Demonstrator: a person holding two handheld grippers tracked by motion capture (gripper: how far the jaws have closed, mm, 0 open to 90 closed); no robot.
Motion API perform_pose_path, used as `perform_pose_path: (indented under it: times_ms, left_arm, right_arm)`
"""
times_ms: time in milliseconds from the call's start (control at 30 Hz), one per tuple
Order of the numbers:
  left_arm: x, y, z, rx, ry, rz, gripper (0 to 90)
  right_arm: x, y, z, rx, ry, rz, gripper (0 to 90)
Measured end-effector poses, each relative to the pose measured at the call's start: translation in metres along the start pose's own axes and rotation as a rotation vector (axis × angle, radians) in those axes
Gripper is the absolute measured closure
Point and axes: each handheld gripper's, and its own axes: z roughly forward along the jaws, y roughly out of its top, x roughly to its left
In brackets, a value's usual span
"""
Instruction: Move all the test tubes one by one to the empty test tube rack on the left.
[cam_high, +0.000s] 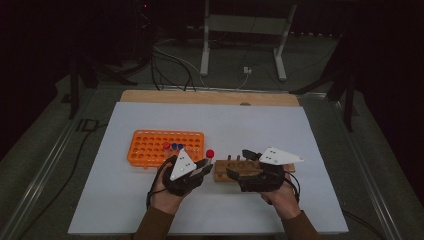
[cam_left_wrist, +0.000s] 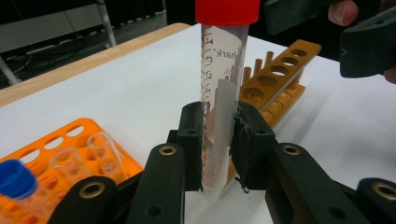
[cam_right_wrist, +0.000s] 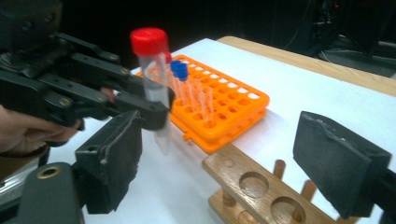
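A clear graduated tube with a red cap stands upright between the pads of my left gripper, which is shut on its lower part. It hangs just above the white table, between the orange rack and the wooden rack. The same red-capped tube and the left gripper appear at the left of the right gripper view. My right gripper stands open over the near end of the wooden rack, with nothing between its pads.
The orange rack holds a few tubes, two of them with blue caps and one with a red cap. The wooden rack shows a row of round holes. A white sheet covers the table, with bare room behind both racks.
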Motion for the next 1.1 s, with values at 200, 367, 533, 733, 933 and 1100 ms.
perform_pose_path:
  times_ms: [200, 367, 533, 733, 933, 1100]
  left_arm:
    - [0.014, -0.001, -0.010, -0.017, 0.028, -0.032, 75.3]
    - [0.024, -0.002, -0.018, -0.029, 0.052, -0.051, 75.3]
    - [0.033, -0.003, -0.025, -0.041, 0.078, -0.071, 75.2]
    - [0.043, -0.005, -0.034, -0.053, 0.098, -0.088, 75.2]
    - [0.052, -0.005, -0.044, -0.075, 0.120, -0.108, 75.2]
    - [0.060, -0.008, -0.051, -0.092, 0.150, -0.132, 75.2]
  right_arm:
    - [-0.006, -0.002, -0.003, 0.001, -0.033, 0.014, 10.2]
    - [-0.010, -0.003, -0.005, 0.000, -0.066, 0.025, 2.3]
    - [-0.014, -0.006, -0.006, 0.003, -0.088, 0.037, 0.5]
    - [-0.017, -0.006, -0.008, -0.001, -0.096, 0.052, 0.0]
    - [-0.019, -0.007, -0.010, -0.005, -0.104, 0.056, 0.0]
    - [-0.020, -0.007, -0.011, -0.008, -0.106, 0.058, 0.0]
